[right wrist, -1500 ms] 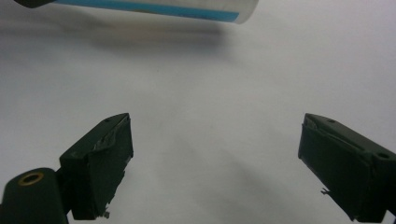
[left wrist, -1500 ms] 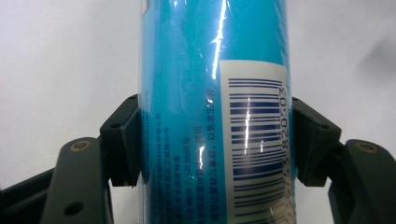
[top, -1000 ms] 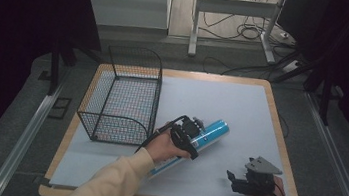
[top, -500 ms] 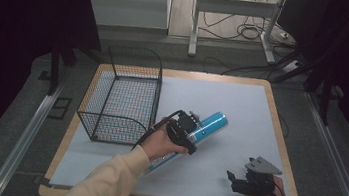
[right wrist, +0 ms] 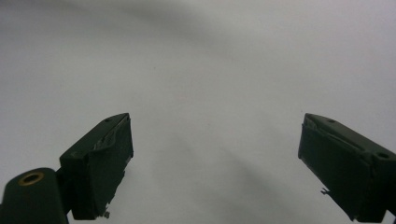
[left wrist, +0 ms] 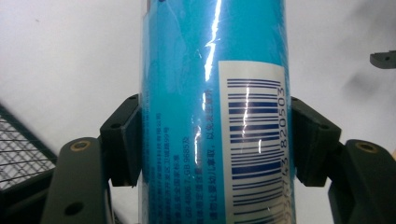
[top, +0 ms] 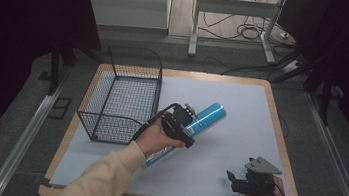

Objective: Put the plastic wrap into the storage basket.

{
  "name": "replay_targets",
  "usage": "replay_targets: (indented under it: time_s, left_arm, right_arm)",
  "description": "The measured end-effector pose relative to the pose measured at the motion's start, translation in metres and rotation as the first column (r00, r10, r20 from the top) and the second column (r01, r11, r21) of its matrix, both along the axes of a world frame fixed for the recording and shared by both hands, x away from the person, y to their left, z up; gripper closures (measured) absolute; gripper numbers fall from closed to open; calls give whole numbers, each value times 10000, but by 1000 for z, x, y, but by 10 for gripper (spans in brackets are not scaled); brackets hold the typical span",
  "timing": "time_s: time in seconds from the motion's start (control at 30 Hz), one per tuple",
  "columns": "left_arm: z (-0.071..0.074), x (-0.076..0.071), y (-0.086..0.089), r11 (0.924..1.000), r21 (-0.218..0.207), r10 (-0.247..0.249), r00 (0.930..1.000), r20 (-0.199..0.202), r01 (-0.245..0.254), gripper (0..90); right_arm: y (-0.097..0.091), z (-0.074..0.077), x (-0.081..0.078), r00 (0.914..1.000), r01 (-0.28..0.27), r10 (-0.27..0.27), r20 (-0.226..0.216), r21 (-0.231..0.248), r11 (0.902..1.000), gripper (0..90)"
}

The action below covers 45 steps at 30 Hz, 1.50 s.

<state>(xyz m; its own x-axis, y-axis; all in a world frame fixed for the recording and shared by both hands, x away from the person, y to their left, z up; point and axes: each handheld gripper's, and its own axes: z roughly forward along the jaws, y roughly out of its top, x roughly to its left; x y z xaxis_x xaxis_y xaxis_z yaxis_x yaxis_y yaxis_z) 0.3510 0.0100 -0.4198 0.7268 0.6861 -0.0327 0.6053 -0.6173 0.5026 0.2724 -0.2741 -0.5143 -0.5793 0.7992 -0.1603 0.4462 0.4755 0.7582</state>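
Observation:
A long blue cylindrical can (top: pixel 205 118) with a white barcode label (left wrist: pixel 254 135) is held tilted above the white mat, just right of the wire basket (top: pixel 122 94). My left gripper (top: pixel 179 124) is shut on the can's middle, and both black jaws press its sides in the left gripper view (left wrist: pixel 215 140). Near the table's front right corner my right gripper (top: pixel 238 179) stands open over bare mat, with nothing between its jaws (right wrist: pixel 215 163).
The black wire basket stands at the left of the table, its near corner (left wrist: pixel 18 140) showing in the left gripper view. A white mat (top: pixel 241 111) covers the wooden table. Desk legs and cables (top: pixel 241 30) lie on the floor beyond the far edge.
My left gripper has carried the blue can leftward, closer to the wire basket. The right gripper has stayed in place.

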Motion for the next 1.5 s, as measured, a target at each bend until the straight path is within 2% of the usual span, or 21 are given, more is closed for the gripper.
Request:
replay_targets:
  time_s: [0.07,0.13,0.2,0.27,0.43,0.57,0.8,0.9,1.13,1.17,1.3,1.5]
  left_arm:
    - [3,0,1,9999,119,48,9998,196,-50,319]
    - [5,0,2,9999,114,12,9998,215,-15,319]
    - [7,1,4,10000,-56,46,9999,165,-45,319]
    - [9,2,5,10000,13,-3,9998,195,3,319]
    - [13,5,7,9999,-155,4,9998,205,-1,319]
    - [17,12,11,9992,-404,48,9998,208,-39,319]
    - [25,20,15,9987,-485,164,9993,330,-148,319]
    - [29,21,16,9977,-647,241,9991,351,-218,319]
    - [39,21,17,9972,-726,214,9988,437,-182,319]
    - [41,21,18,9960,-843,348,9981,515,-304,319]
    - [47,24,22,9968,-698,430,9968,668,-383,319]
    - [52,28,25,9964,-704,531,9961,700,-481,319]
  right_arm:
    - [0,0,0,10000,20,-20,28,-11,10000,104]
    - [0,-1,0,10000,23,-23,13,-9,10000,104]
    - [0,-1,0,10000,22,-22,0,-15,10000,104]
    - [0,-1,0,10000,19,-19,-4,-15,10000,104]
    - [0,-1,1,10000,31,-31,5,-17,10000,104]
    - [-1,0,3,10000,53,-53,-10,66,10000,104]
    - [1,3,1,9997,-15,10,255,216,9998,104]
    - [0,4,1,9997,-31,25,241,229,9997,105]
    - [0,5,0,9994,-25,16,341,245,9997,105]
    - [0,5,0,9995,-20,12,329,243,9997,105]
    - [0,5,1,9994,16,-24,334,239,9997,105]
    - [-1,5,1,9994,38,-45,333,216,9998,105]
